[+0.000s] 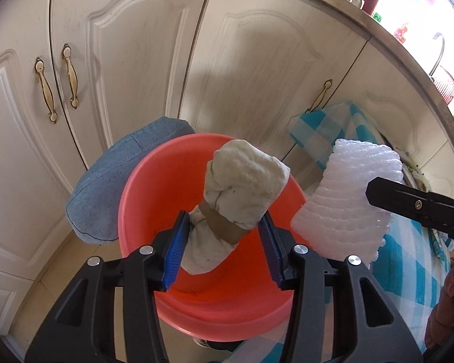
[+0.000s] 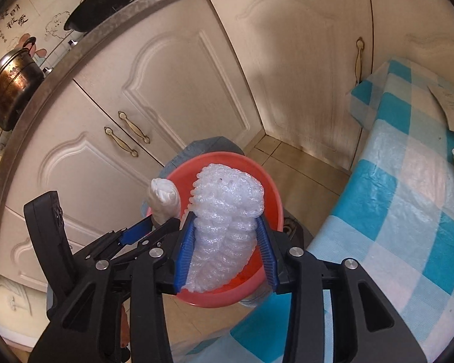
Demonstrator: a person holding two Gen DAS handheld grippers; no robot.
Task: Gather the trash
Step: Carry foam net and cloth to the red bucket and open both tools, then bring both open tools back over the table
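Both pieces of trash hang above the red basin [image 1: 142, 199], low in the centre of each view, likely so a release drops them inside. The left gripper [image 1: 225, 242] pinches a grubby wadded cloth [image 1: 242, 187]; the right gripper [image 2: 225, 251] squeezes a white foam sleeve [image 2: 227, 211]. A denim cushion [image 1: 106, 190] sits under the basin, and the checked tablecloth [image 2: 408, 211] fills the right of frame.

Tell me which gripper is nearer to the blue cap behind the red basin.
Left. The left gripper, holding the cloth wad, hangs over the basin on the side toward the blue cap. The right gripper, holding white foam, is on the side toward the checkered cloth.
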